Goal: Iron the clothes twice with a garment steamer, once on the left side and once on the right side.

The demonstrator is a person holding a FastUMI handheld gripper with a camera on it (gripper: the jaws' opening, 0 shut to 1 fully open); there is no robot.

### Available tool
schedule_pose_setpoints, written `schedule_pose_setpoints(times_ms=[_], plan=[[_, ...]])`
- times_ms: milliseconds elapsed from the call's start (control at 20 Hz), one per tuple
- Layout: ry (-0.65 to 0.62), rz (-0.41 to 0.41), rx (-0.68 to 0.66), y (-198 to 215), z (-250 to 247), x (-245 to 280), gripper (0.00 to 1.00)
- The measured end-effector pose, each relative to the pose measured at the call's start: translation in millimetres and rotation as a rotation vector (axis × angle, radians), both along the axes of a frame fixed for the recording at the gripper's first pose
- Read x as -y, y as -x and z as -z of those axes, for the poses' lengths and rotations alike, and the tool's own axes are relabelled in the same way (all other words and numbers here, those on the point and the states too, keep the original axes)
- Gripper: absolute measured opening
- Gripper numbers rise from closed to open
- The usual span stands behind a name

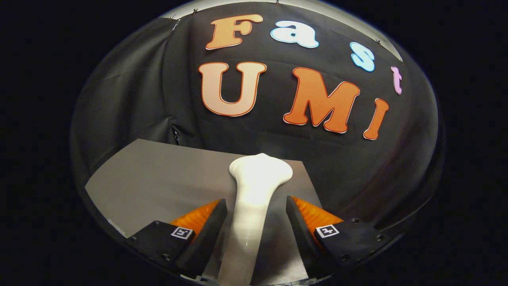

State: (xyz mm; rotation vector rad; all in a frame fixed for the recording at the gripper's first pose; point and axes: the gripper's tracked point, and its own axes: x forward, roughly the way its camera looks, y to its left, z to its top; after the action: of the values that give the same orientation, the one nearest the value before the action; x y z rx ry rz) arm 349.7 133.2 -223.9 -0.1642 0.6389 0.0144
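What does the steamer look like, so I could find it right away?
Look at the grey surface in front of the black cloth wall. The garment steamer lies on it between the tool's open fingers. It is the only white thing there, glossy, with a slim handle widening into a broad head.

One glossy white plastic garment steamer (254, 198) is lying at twelve o'clock of two fingers (206, 230), on one flat grey board (158, 178).
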Motion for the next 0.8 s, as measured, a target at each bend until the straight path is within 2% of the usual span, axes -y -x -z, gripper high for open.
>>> schedule_pose_setpoints(times_ms=[200,300,400,500,550,600,750,800], plan=[[-0.037,-0.008,-0.065,-3,23,-8,0.93],[-0.025,-0.039,-0.063,-2,21,-9,0.85],[-0.095,-0.062,-0.031,-2,26,-13,0.81],[-0.192,-0.032,0.01,2,25,-10,0.7],[-0.205,-0.02,0.001,2,26,-6,0.7],[-0.198,-0.019,0.005,1,23,-5,0.69],[-0.111,-0.05,0.007,4,20,-15,0.53],[-0.088,-0.067,0.034,5,13,-19,0.52]])
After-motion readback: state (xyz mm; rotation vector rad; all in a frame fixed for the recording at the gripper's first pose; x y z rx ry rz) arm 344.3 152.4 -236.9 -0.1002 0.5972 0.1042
